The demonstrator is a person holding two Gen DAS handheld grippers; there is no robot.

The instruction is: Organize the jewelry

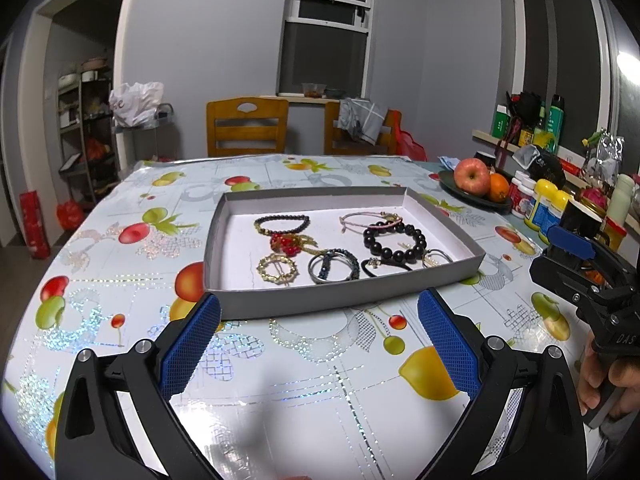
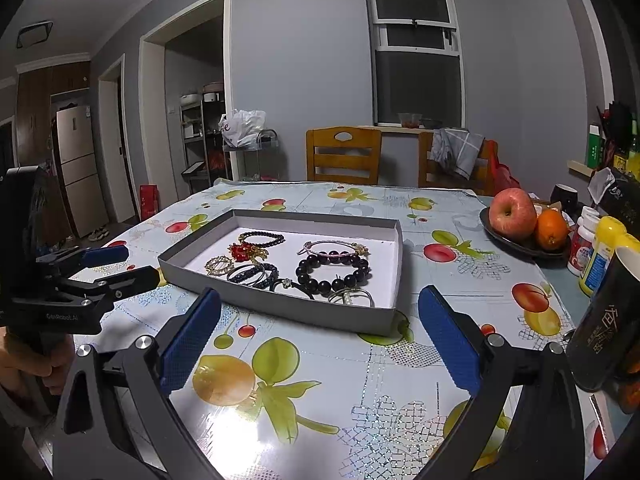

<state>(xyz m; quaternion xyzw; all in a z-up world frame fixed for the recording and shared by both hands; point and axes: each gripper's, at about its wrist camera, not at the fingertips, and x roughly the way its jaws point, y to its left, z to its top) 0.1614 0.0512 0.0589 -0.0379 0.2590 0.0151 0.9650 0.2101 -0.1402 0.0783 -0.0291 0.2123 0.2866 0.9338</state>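
Both our left tool (image 1: 319,340) and right tool (image 2: 319,340) hang open and empty above the worktop (image 2: 320,380), just in front of the grey tray (image 1: 320,300). All the jewelry seems to lie inside the tray already, the black bead bracelet (image 2: 333,270) among it. We judge the sorting nearly finished or not started, and any next move needs a careful pinch on one thin piece.

Fruit-print table (image 1: 304,360): grey tray (image 1: 320,300) centre, fruit plate (image 1: 472,199), bottles (image 1: 544,204) right.
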